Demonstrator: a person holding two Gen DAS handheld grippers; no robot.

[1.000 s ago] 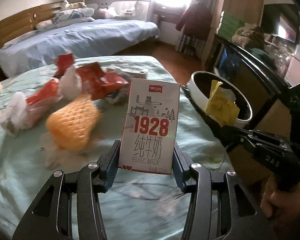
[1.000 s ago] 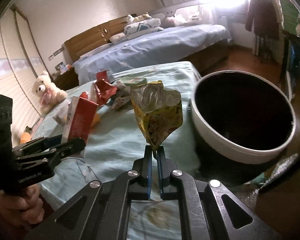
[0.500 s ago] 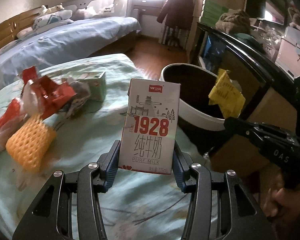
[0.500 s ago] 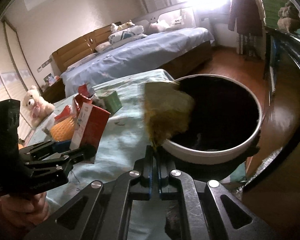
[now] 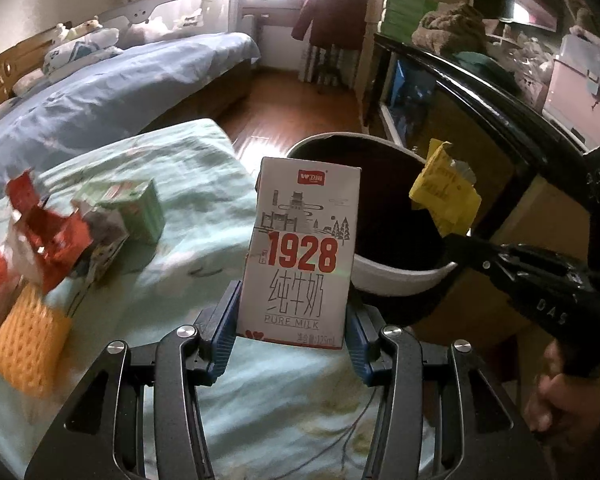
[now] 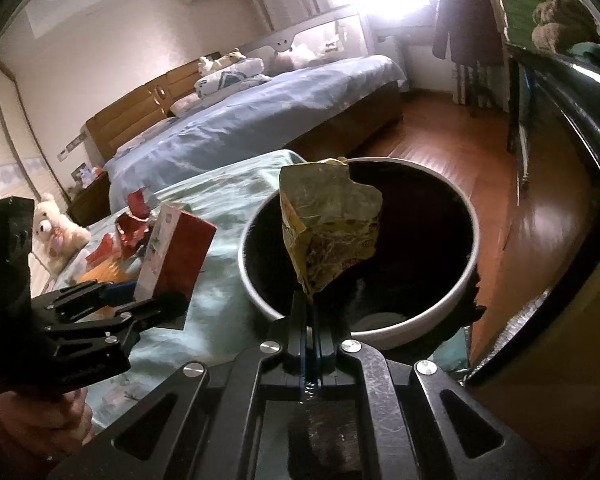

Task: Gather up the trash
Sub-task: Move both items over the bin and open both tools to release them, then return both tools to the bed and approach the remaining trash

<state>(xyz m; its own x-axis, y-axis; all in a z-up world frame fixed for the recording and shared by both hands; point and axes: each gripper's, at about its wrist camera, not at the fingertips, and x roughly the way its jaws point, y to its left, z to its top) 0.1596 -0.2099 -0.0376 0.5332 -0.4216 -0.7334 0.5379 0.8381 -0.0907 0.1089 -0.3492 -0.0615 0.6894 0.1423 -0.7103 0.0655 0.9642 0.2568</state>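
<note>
Round white bin with black liner [image 6: 452,312] stands just beside teal-covered desk [image 5: 204,184]. White "1928" milk carton [image 5: 300,256], stiff, probably light, clamped low across its sides in left tongs [image 5: 288,320], near bin rim. Crumpled yellow foil wrapper [image 6: 328,236], flimsy, pinched at bottom corner by closed right tongs [image 6: 310,312], over bin mouth.
</note>
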